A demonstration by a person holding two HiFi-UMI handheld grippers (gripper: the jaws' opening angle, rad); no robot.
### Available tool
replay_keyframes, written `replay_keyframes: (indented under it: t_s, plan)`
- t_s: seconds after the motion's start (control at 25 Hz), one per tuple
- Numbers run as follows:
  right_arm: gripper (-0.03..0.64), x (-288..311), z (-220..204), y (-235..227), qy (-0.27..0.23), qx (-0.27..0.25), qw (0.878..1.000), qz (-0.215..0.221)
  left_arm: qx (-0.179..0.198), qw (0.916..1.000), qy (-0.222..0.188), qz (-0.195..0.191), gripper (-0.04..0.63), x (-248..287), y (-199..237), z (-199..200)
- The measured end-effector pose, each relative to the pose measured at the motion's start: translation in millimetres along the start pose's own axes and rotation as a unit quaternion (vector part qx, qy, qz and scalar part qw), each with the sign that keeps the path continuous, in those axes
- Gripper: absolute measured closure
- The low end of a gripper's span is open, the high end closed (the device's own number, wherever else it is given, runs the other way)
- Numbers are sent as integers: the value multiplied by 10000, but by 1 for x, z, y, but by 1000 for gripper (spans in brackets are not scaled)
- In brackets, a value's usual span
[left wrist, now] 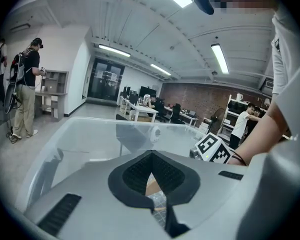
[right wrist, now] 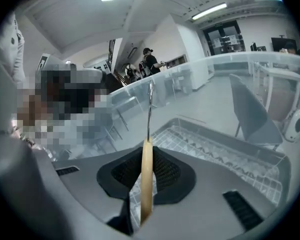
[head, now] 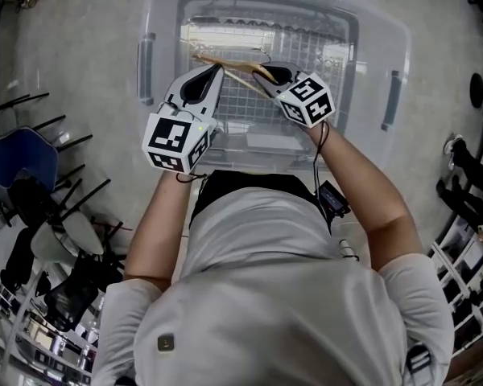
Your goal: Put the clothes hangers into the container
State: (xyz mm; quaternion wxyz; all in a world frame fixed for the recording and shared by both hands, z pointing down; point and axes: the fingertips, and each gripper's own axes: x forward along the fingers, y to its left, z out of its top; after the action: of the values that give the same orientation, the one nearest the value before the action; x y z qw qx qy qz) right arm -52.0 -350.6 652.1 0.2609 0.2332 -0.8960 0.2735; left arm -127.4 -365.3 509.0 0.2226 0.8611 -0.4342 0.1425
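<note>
the right gripper is clamping the wooden hanger edge-on above the clear container, while the left gripper is hovering, jaws closed, at the hanger's other end.

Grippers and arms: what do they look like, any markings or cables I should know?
The left gripper and right gripper are light grey shells tapering to a point, with black ribbed pads. Each carries a cube of black-and-white square markers. A thin black cable runs from the right one to a small black box. The person wears a pale grey short-sleeved T-shirt.
</note>
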Motion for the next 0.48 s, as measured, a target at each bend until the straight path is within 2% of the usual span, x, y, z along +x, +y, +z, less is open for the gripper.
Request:
replay_keyframes:
  t_s: [0.24, 0.48]
  plan:
    - [548, 26, -29, -20, 178, 27, 9998, 92, -125, 9998, 174, 19, 578, 15, 14, -15]
    - [521, 41, -50, -60, 321, -14, 9991, -271, -170, 9995, 270, -38, 578, 25, 17, -25]
